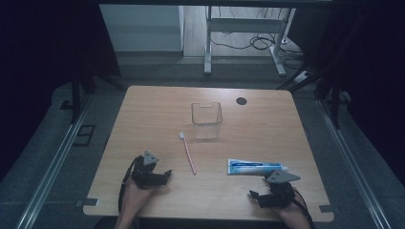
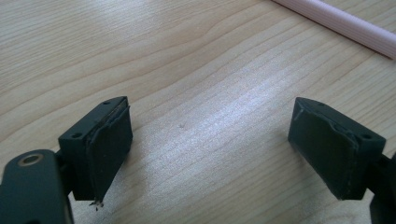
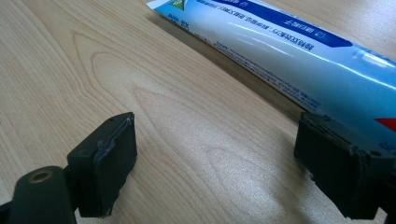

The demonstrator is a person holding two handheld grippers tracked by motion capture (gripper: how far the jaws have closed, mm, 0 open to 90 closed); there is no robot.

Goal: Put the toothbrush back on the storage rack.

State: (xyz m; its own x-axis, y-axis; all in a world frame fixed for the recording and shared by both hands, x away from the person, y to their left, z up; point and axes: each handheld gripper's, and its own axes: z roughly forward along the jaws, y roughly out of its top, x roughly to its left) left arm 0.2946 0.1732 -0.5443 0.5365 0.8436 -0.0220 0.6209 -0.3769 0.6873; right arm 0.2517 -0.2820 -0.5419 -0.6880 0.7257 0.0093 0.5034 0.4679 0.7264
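- I see the wooden table [image 1: 143, 109] with both my hands resting at its near edge, forearms coming in low.
- Toothpaste tube [image 1: 255, 167] lies flat, right of centre; in the right gripper view it runs just beyond the far jaw, outside the gap.
- Clear cup [image 1: 207, 120] stands upright mid-table, well apart from both grippers.
- Right gripper [image 1: 258, 195]: low over the table, jaws wide, nothing between them.
- Left gripper [image 1: 165, 174]: low, jaws wide, bare wood between them.
- Pink toothbrush [image 1: 188, 152] lies just right of the left gripper, head toward the cup.
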